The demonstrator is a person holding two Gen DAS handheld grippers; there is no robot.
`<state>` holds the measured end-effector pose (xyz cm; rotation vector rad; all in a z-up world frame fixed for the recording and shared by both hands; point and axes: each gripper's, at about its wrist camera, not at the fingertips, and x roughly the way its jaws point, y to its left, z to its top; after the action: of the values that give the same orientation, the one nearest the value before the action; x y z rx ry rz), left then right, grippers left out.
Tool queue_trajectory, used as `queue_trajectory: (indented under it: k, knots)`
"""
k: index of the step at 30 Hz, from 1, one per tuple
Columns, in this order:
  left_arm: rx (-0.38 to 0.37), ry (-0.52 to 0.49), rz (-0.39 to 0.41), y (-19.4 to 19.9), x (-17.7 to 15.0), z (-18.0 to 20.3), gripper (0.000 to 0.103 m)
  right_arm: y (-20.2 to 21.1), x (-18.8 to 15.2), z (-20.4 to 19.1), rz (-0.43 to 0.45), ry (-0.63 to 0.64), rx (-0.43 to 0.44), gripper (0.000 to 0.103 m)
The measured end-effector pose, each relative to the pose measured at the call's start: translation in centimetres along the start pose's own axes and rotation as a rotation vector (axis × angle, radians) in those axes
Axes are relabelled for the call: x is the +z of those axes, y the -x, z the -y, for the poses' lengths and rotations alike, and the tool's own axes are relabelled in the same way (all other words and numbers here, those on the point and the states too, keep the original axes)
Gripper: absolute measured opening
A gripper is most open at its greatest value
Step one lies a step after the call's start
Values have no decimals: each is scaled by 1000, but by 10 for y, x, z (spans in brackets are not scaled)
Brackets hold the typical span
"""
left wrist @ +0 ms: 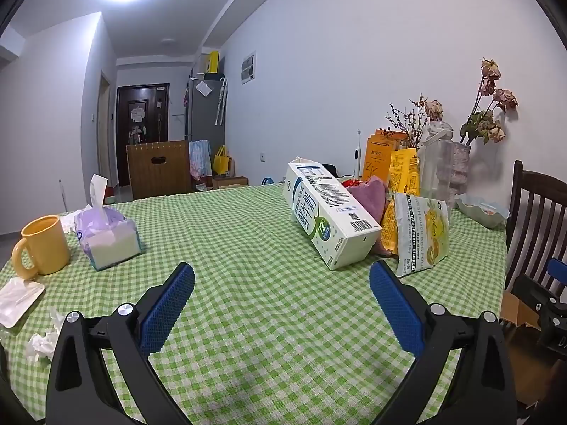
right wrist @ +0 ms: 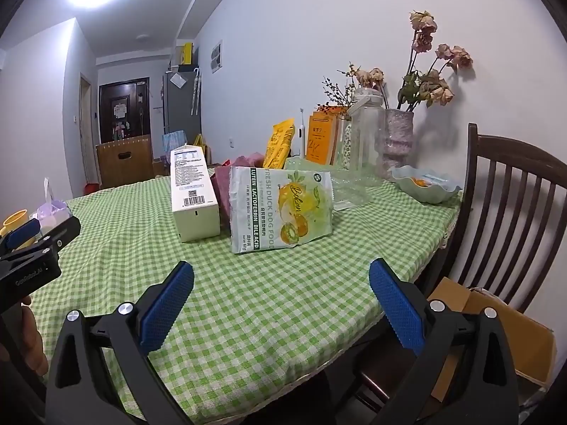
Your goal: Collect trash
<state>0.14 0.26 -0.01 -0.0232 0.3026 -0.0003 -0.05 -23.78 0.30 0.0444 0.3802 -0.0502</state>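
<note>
Over the near edge of the table I hold both tools with nothing between the pads: my left gripper is spread wide, and so is my right gripper, above the near right corner. The milk carton lies on its side toward the right edge, touching the dog food bag beside it. Crumpled tissue sits at the near left corner, near a white wrapper and the yellow mug.
</note>
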Motion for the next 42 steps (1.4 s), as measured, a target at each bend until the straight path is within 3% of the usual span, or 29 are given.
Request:
queue_trajectory:
  k: [42]
  knots:
    - [6, 18, -12, -3, -2, -4, 96, -3, -3, -1, -24, 9, -10, 95]
